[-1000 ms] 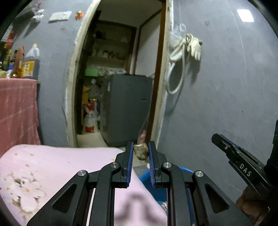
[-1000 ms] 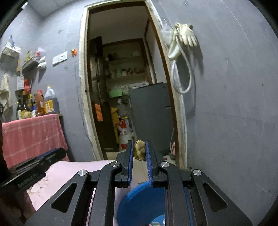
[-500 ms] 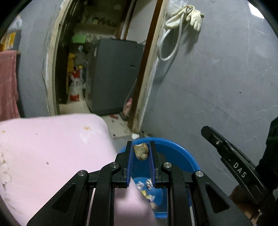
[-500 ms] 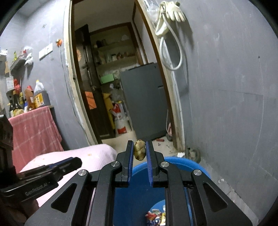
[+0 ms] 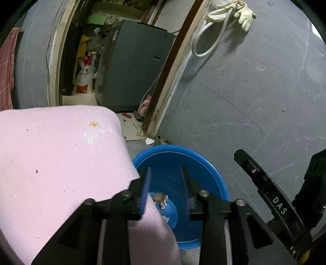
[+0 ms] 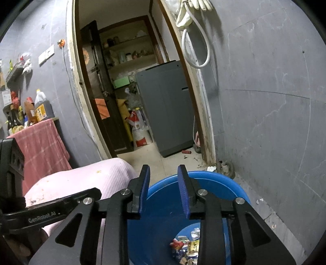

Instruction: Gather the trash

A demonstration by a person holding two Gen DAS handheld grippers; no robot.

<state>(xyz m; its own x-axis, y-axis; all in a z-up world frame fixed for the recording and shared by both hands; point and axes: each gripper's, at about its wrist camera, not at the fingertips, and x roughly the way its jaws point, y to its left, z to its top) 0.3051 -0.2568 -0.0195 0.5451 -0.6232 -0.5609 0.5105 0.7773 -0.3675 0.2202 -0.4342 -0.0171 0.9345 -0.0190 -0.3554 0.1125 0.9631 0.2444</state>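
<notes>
a pink ribbed mat (image 5: pixel 61 155) covers the counter, rounded at its corner, speckled with small stains and one yellow crumb. just beside that corner, on the grey floor, stands a round blue plastic basin (image 5: pixel 212 175), smooth and glossy. behind it rises a scuffed grey wall with a worn, cream-painted door frame (image 6: pixel 201 114). through the doorway a tiled floor carries a boxy grey appliance (image 6: pixel 165 108), a red and white sack and cluttered shelves. a white hose and pale rubber gloves (image 5: pixel 244 14) hang on the wall beside the frame. far left, a pink checked cloth (image 6: pixel 40 142) drapes a surface that holds bottles.

the left hand-held gripper (image 5: pixel 165 191) hangs over the basin, its jaws having just been opening, blue ridged pads apart with nothing between them. the right hand-held gripper (image 6: pixel 163 191) likewise has just been opening and is empty, above the basin's rim. the trash (image 6: pixel 187 246), crumpled wrappers and scraps, lies heaped on the basin's bottom.
</notes>
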